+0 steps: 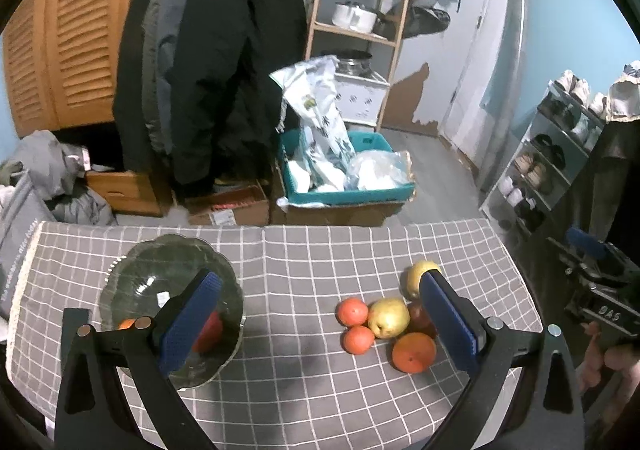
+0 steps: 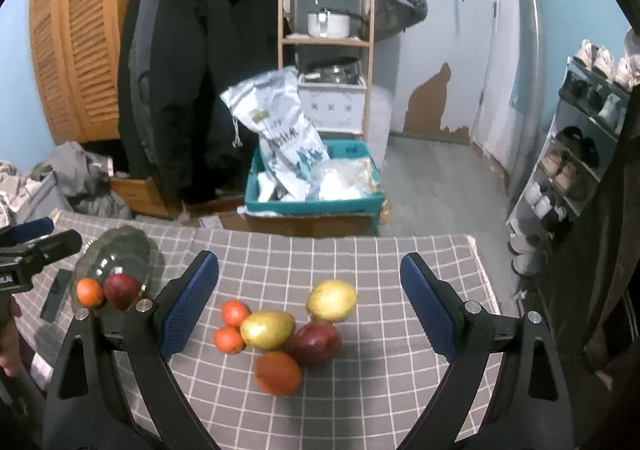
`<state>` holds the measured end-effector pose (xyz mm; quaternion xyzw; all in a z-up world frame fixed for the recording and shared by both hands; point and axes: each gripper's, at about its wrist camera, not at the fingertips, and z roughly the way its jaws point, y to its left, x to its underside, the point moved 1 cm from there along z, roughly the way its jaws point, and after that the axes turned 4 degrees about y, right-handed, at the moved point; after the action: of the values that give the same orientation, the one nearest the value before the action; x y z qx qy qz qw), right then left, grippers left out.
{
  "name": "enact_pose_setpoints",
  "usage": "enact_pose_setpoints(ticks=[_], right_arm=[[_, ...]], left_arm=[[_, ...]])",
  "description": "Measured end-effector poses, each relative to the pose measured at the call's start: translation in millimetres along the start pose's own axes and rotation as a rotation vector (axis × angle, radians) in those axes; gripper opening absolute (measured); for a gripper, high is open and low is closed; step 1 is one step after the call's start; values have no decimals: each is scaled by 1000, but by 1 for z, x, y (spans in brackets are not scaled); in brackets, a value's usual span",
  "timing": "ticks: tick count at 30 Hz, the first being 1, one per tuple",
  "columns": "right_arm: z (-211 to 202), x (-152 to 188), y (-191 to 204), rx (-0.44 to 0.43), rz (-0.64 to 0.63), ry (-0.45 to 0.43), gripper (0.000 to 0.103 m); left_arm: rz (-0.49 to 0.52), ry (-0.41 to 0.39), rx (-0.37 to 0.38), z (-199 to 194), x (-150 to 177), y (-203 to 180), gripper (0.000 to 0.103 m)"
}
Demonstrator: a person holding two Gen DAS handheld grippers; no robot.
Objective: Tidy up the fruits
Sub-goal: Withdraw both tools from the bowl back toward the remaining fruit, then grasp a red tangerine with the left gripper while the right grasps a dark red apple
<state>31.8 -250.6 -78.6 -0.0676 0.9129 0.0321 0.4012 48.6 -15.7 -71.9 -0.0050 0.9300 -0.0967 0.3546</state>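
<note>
So far the glass bowl point(image 2: 114, 262) holds two fruits; six fruits point(image 2: 280, 330) lie right of it, with the left gripper point(image 1: 320, 314) and the right gripper point(image 2: 310, 306) both spread, empty.

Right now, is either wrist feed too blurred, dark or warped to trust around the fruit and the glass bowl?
Left wrist view: loose fruit pile sharp; clear scalloped glass bowl shows small glare spots, and a jaw hides most of its fruit. Right wrist view: slightly softer, bowl squeezed at the left edge, large orange casts a soft shadow. Both: strong fisheye bending, dark corners.
</note>
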Motion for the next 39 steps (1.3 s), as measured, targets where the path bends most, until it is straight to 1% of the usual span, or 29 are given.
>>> enact_pose_setpoints(ticks=[2,7,10,18,25,26,32,36,39], right_arm=[[7,4,-3,1,4,22,91],[29,14,-11,4,19,81,91],[42,19,-13,7,21,118,91],[89,39,-19,27,25,245,91],[134,61,-18,50,5,372,91],[141,66,-19,43,11,394,91],[167,76,-23,3,62,462,91],[180,83,-27,-5,96,496,91],[190,90,-27,-11,93,529,91]], left_arm=[[3,16,5,6,1,-3,101],[20,53,-18,29,6,-8,101],[13,96,-29,49,13,-7,101],[14,202,-63,96,31,-8,101],[10,278,-82,132,48,-8,101],[9,291,-84,138,50,-8,101],[10,354,-96,163,64,-8,101],[18,374,-97,171,70,-9,101],[29,382,-100,175,72,-11,101]])
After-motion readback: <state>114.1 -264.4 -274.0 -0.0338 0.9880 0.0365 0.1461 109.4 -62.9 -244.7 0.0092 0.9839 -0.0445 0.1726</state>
